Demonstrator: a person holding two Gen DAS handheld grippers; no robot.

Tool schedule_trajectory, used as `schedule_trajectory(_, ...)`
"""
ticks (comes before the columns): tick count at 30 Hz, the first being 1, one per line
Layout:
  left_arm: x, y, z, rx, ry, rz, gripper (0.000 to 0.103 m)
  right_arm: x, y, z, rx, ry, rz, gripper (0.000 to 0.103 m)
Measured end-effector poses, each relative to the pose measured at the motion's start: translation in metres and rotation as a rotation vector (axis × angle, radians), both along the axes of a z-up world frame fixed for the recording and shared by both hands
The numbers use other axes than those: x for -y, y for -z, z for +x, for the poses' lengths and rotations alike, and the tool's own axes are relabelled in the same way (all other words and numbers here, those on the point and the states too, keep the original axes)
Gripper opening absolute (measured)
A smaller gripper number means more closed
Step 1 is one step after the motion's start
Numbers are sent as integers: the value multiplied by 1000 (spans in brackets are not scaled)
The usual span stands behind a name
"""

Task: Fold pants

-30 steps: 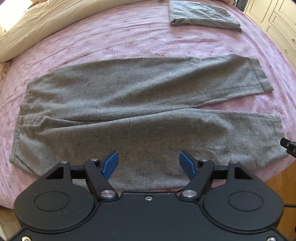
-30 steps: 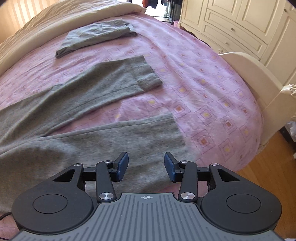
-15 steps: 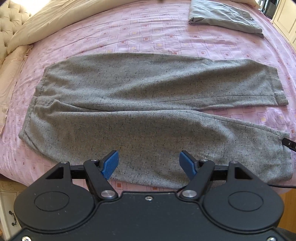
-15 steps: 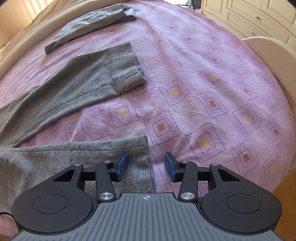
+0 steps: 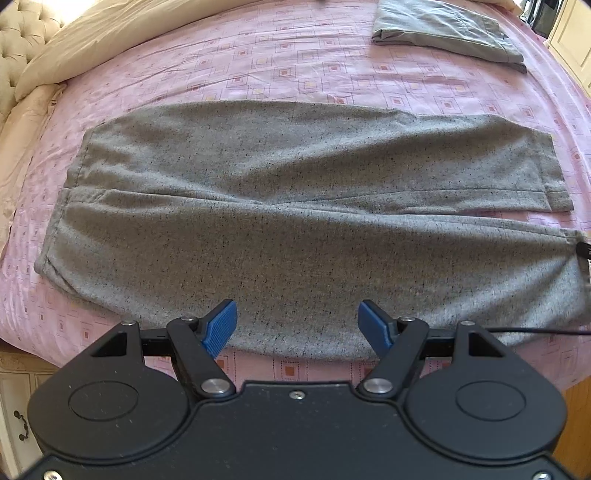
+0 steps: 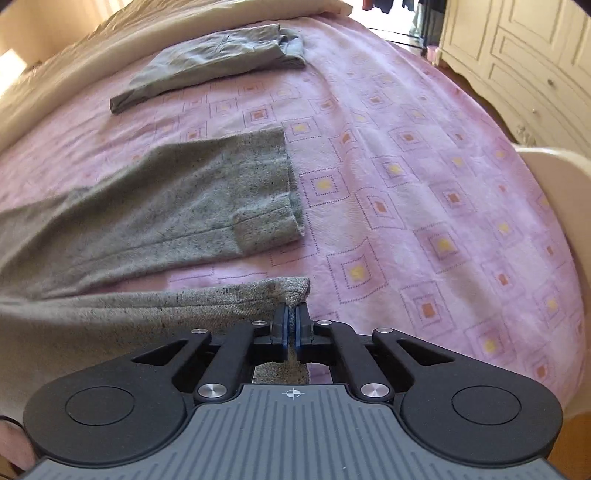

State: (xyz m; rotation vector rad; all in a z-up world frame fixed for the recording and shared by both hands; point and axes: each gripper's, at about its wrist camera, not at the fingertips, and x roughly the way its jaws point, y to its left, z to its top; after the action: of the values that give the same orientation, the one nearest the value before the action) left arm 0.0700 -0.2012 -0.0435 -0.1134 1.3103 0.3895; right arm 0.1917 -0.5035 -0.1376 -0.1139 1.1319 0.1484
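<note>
Grey speckled pants (image 5: 295,206) lie spread flat on the pink patterned bed, waistband at the left, both legs running right. My left gripper (image 5: 298,325) is open and empty, hovering over the near edge of the near leg around its middle. In the right wrist view the far leg's cuff (image 6: 266,199) lies flat, and my right gripper (image 6: 291,325) is shut on the hem corner of the near leg (image 6: 291,290), which is bunched up slightly between the pads. A tip of the right gripper (image 5: 583,251) shows at the near cuff in the left wrist view.
A folded grey garment (image 5: 443,33) lies at the far side of the bed (image 5: 258,62), also in the right wrist view (image 6: 214,62). A beige duvet (image 5: 110,37) lies at the far left. White cupboards (image 6: 524,55) and a cream footboard (image 6: 554,173) stand to the right.
My right gripper has closed on the near leg's hem corner; it was open just above it before. My left gripper has shifted slightly, still open over the near leg.
</note>
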Motion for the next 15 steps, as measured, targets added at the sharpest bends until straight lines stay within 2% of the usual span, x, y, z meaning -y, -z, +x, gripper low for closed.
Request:
schedule_trajectory(3,1,-4,-3,8,6,12,74,-3,17,8,-30,4,-6,6)
schedule_trajectory(5,-2,-5,-6,17,0,17,74,6,8,4,9,44,50,10)
schedule_trajectory(8,-6,-5,-9,19,-22,13,74,30,-18,-17,81,137,129,39)
schedule_trajectory(10,-9,-3,-10,21,-36,0,74,45,-29,-36,88,164,145,42)
schedule_trajectory(15,-3,-2,-10,29,-14,-11,74,66,-27,-84,0,210,157,42)
